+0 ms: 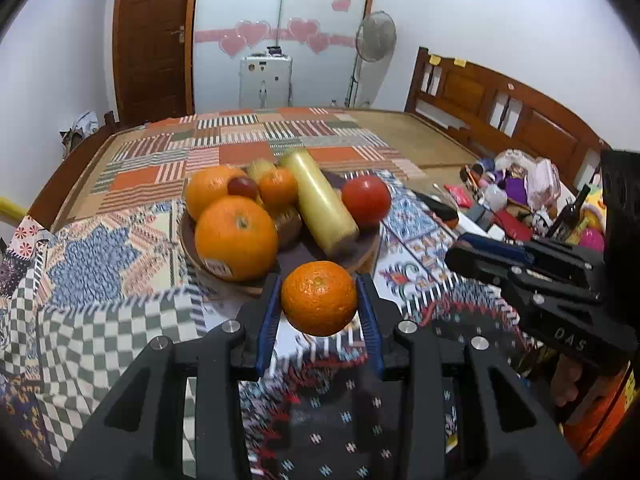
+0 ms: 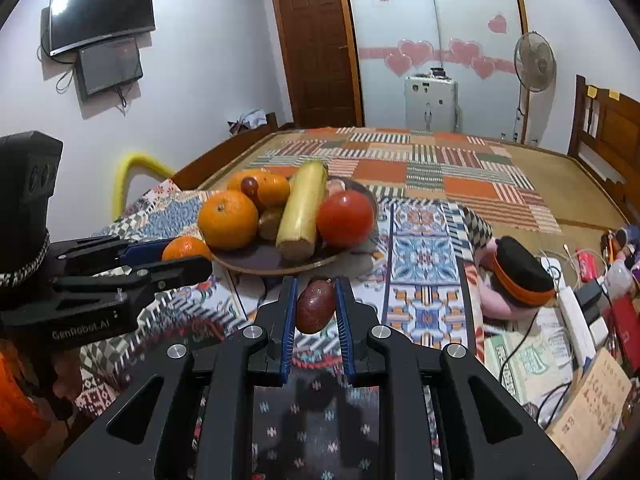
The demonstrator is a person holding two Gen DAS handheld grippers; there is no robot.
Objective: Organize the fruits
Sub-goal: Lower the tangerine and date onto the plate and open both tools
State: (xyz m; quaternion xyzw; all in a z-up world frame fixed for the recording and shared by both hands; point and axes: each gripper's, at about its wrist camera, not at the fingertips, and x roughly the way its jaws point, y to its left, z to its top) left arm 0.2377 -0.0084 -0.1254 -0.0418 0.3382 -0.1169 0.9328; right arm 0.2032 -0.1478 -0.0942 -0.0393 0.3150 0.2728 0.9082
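Orange mandarin [image 1: 319, 298] clamped in the left tool [image 1: 319, 312], dark-red fruit [image 2: 315, 306] clamped in the right tool [image 2: 316, 312], both level before the plate [image 2: 240, 266].

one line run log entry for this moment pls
left gripper: shut on small orange mandarin | right gripper: shut on dark brown oval fruit | both near round wooden fruit plate, not yet placed

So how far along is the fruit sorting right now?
Mostly done: the plate already holds oranges, a tomato and more. In hand: left gripper grips a mandarin, right gripper a dark brown fruit. Both are left to place.
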